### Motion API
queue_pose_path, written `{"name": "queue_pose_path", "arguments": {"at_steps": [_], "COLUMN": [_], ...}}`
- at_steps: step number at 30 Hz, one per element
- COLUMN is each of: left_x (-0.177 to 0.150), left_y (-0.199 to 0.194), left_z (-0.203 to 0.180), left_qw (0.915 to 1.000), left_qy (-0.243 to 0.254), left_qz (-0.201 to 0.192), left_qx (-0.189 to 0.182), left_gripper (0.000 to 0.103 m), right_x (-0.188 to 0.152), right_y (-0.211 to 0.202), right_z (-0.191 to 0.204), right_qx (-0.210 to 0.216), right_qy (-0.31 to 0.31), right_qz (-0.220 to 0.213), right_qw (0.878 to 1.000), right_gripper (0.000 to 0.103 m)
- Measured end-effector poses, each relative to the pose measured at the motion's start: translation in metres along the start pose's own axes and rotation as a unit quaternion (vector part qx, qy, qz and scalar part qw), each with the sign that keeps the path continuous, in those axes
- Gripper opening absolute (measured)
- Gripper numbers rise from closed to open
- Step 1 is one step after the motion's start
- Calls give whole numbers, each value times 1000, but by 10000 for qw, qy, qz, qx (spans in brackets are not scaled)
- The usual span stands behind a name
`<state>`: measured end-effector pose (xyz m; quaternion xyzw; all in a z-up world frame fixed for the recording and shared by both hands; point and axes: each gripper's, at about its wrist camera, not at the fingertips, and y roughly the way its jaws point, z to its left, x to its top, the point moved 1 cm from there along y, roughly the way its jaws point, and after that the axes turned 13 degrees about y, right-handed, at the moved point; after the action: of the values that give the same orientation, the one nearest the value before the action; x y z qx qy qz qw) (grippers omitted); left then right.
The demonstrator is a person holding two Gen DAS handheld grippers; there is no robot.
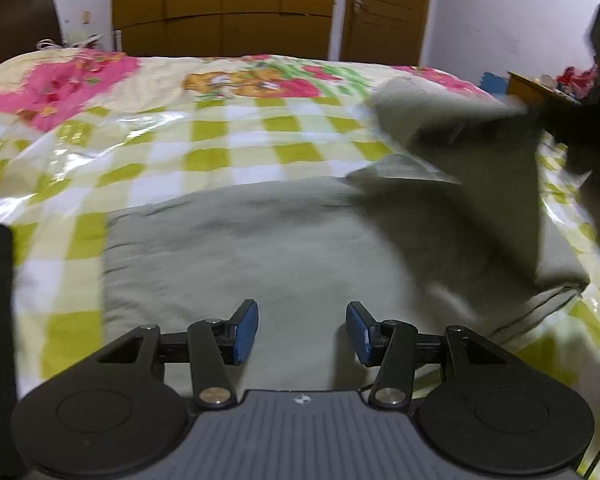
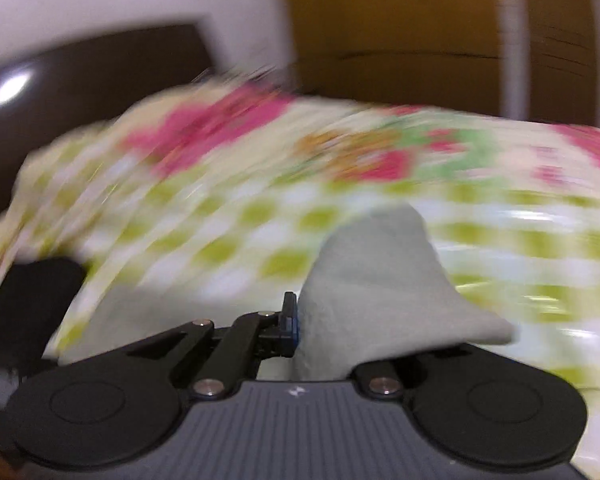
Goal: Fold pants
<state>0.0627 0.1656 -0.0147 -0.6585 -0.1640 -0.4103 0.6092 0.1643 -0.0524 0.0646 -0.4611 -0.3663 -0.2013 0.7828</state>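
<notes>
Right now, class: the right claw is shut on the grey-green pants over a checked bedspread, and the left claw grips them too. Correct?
Not quite. The left claw is open, gripping nothing, as the left wrist view shows. The right claw is indeed shut on the pants over the bedspread.

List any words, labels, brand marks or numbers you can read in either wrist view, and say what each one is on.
No readable words or numbers in either view.
Left gripper: small white emblem on its grey body, a symbol, not letters.
Right gripper: same emblem, blurred.
Bedspread: cartoon bear and flower print, no legible text.
Pants: no tag or label visible.
</notes>
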Motion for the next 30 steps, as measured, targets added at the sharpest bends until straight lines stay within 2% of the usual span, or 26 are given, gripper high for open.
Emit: {"name": "queue_pose_path", "arguments": {"at_steps": [3, 5, 7, 11, 14, 16, 18, 20, 21, 25, 30], "left_x": [-9, -17, -22, -24, -25, -27, -30, -34, -35, -43, -50], "left_y": [-5, -7, -8, -6, -8, -10, -12, -15, -17, -23, -23], "left_z": [8, 12, 16, 22, 27, 30, 34, 37, 38, 44, 48], "left_qw": [9999, 9997, 9992, 9981, 9976, 9972, 9969, 9967, 9965, 9955, 9944], "left_qy": [-124, -208, -293, -433, -466, -524, -567, -615, -639, -751, -868], "left_qz": [-43, -72, -136, -255, -362, -406, -431, -446, -459, -507, -505], "left_qx": [-49, -139, -224, -347, -364, -359, -334, -299, -288, -282, -326], "left_gripper": [60, 60, 60, 60, 60, 60, 60, 60, 60, 60, 60], "right_x": [-40, -56, -63, -59, -54, -50, -45, -38, -35, -22, -4], "right_y": [42, 57, 63, 60, 53, 52, 54, 58, 60, 58, 53], "right_z": [53, 65, 68, 73, 77, 82, 86, 84, 83, 88, 106], "right_qx": [5, 16, -144, -263, -227, -143, -39, 144, 140, 2, 201], "right_qy": [-913, -998, -1036, -1045, -1129, -1153, -995, -583, -351, -48, 185], "right_qz": [538, 811, 868, 783, 671, 579, 603, 683, 695, 407, -15], "right_qw": [9944, 9917, 9907, 9911, 9911, 9915, 9932, 9959, 9969, 9992, 9996], "right_gripper": [4, 5, 6, 9, 14, 21, 22, 17, 2, 3, 3]}}
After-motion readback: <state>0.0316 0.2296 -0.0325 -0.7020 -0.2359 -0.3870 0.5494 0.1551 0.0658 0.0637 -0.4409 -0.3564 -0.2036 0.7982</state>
